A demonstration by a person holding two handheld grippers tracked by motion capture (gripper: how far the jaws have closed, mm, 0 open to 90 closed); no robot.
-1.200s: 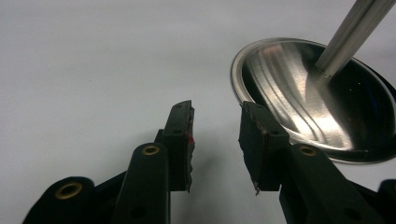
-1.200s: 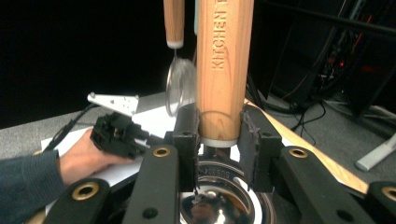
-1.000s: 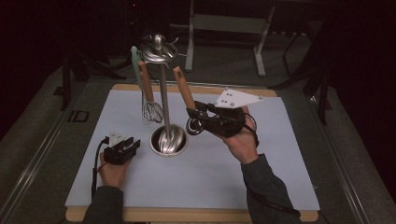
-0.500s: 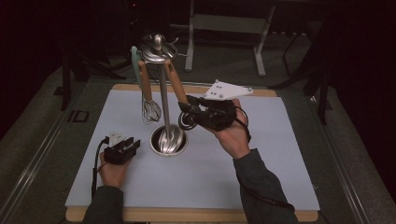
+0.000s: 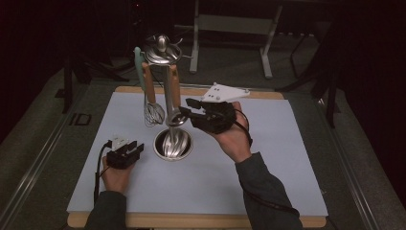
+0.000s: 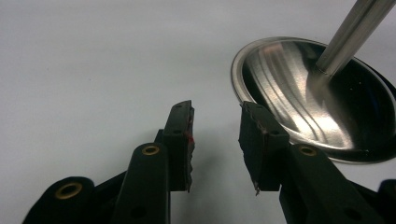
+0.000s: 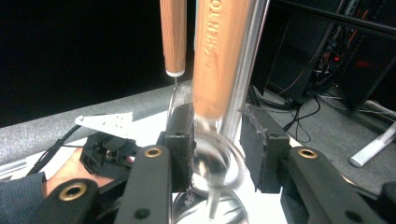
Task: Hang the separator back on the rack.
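Note:
A steel utensil stand rises from its round base on the pale blue mat. A whisk, a teal handle and a wooden-handled utensil hang from its top. My right gripper reaches in from the right at the utensil's lower end. Its jaws have just been opening, and the utensil's metal end hangs blurred between them under the wooden handle, with a gap at the right pad. My left gripper rests on the mat left of the base, open and empty.
The mat covers a wooden table with bare room at right and front. A metal frame stands on the floor behind the table. In the right gripper view the left hand and its gripper lie low at the left.
My right gripper moved left and up toward the stand's pole, bringing the wooden-handled utensil from a slant to nearly upright. Its jaws stand wider now. The left hand stayed still.

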